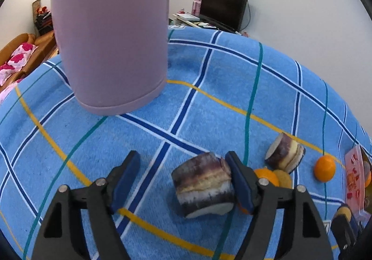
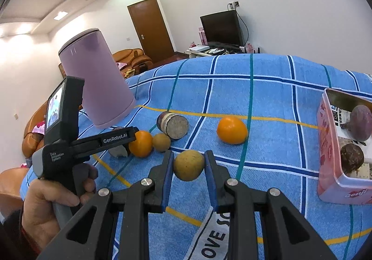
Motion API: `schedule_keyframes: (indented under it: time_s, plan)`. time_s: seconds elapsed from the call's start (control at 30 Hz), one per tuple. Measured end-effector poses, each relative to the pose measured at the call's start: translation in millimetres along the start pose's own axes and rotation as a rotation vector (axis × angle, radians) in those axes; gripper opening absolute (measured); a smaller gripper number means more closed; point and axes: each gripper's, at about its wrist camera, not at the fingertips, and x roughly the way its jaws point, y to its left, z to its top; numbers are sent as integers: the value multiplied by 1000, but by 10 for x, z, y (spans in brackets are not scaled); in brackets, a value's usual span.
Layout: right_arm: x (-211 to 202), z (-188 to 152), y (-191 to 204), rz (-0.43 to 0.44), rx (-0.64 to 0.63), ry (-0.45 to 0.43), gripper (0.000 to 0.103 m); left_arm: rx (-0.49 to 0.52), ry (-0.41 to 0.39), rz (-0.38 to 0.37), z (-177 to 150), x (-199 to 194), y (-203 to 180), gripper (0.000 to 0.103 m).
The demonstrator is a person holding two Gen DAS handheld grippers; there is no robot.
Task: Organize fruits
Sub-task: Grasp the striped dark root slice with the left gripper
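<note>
At the far left of the blue checked cloth [image 2: 267, 101] stands a tall lilac canister [image 1: 111, 34], upright, close to the cloth's left edge where the table falls away toward the brown sofas. In front of it, toward the near side, lies a broad stretch of bare cloth.

The left gripper [image 1: 183, 178] is spread wide, jaws released. Its right finger touches the near sugarcane piece [image 1: 202, 187], a purple-and-cream cut chunk lying on its side; the left finger stands well apart from it, with bare cloth between. Just right of that finger sit an orange [image 1: 267, 175] and a small brownish fruit [image 1: 283, 178], touching or nearly so. Beyond them lies a second sugarcane piece [image 1: 284, 155], its cut face showing in the right wrist view. Farther right a lone orange [image 2: 232, 129] rests with free cloth all round it.

The right gripper [image 2: 188, 165] is clenched on a yellow-brown round fruit [image 2: 188, 165], both blue pads pressing its sides; whether the fruit rests on the cloth or is lifted clear I cannot tell. A white printed strip lies on the cloth below the fingers.

At the right edge sits a pink tin box [image 2: 325, 155], open-topped, holding two dark purple round fruits [image 2: 360, 122], one far, one near. Open cloth separates the tin from the lone orange.
</note>
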Motion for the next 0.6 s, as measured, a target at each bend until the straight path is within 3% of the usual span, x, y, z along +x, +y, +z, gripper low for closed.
schedule_keyframes:
  time_s: [0.03,0.1,0.33,0.6]
  plan:
    - [2,-2,0,1,1,2,28,15,-1,-9,-23,-33,5,58]
    - [9,-7,4,1,-1,3,28,69,3,4,-79,-94,-21,43]
    - [12,-10,15,1,-9,3,28,70,-2,31,-70,-123,22,47]
    - [-31,-6,21,-12,-11,-22,28,60,-8,-17,-61,-129,40,43]
